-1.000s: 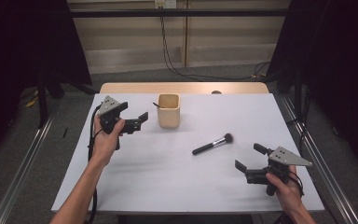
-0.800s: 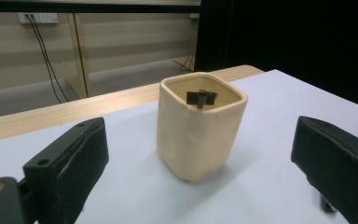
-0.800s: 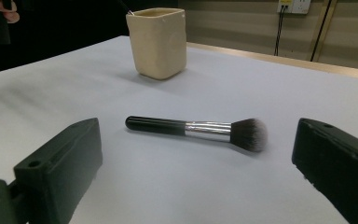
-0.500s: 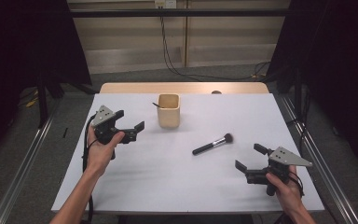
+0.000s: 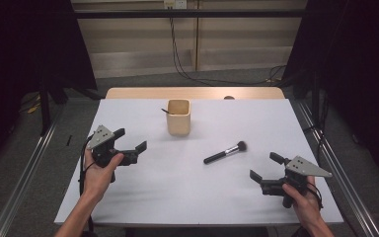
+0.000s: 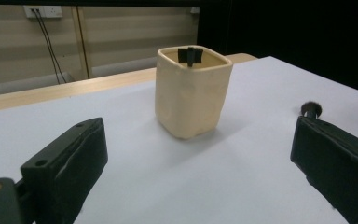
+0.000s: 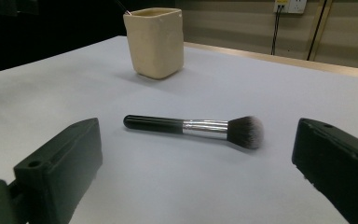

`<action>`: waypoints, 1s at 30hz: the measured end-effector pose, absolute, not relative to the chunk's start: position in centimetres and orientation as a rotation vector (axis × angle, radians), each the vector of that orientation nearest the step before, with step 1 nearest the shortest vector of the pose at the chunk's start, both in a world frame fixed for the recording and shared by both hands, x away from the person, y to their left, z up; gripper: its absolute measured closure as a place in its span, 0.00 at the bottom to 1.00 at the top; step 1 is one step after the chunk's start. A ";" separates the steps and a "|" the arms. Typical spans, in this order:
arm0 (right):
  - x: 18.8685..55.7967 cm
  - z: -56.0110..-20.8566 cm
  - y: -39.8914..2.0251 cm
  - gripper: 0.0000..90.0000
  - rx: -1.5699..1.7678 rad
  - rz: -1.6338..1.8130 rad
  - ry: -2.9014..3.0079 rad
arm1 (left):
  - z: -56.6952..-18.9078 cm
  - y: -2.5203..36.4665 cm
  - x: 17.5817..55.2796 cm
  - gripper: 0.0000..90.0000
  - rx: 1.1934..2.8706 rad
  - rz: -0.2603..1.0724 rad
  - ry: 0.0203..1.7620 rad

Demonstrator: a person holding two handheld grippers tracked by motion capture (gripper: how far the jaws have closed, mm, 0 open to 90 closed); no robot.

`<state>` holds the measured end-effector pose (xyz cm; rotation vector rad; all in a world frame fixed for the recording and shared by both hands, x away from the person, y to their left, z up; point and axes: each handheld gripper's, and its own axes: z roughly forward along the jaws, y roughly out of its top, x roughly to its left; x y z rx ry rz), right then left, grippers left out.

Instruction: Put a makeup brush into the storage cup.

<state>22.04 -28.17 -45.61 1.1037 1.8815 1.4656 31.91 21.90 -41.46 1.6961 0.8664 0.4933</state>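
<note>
since one second ago the left gripper [image 5: 130,139] has moved away from the cup [image 5: 178,117], back toward the person and lower on the table [image 5: 177,197]; now it is at the left side, well apart from the cup. its jaws are wide apart and hold nothing. the right gripper [image 5: 265,167] has not moved: it is at the near right part of the table, jaws also wide and empty. the brush [image 5: 225,152] lies at the same place, flat on the table between the cup and the right gripper, its bristles toward the far right, touching neither.

in the left gripper view the cup [image 6: 191,95] stands upright in front of the jaws, and something dark sticks up over its rim; what it is, i cannot tell. at the right, the brush [image 6: 310,109] is mostly hidden behind the jaw, only the tuft is seen. in the right gripper view the brush [image 7: 196,127] lies across between the jaws, its bristles a little blurred, and the cup [image 7: 155,42] is behind it.
</note>
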 end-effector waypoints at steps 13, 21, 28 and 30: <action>22.0 -45.6 -28.2 0.02 1.108 1.464 1.879 | -42.3 23.1 29.2 0.04 1.696 0.492 0.861; 22.1 -45.6 -28.2 0.02 1.125 1.463 1.866 | -42.7 24.0 27.4 0.04 1.691 0.508 0.873; 22.0 -45.6 -28.2 0.02 1.122 1.465 1.866 | -43.3 24.5 25.7 0.04 1.680 0.540 0.883; 22.0 -45.6 -28.3 0.02 1.123 1.462 1.866 | -43.4 24.7 25.5 0.04 1.676 0.533 0.892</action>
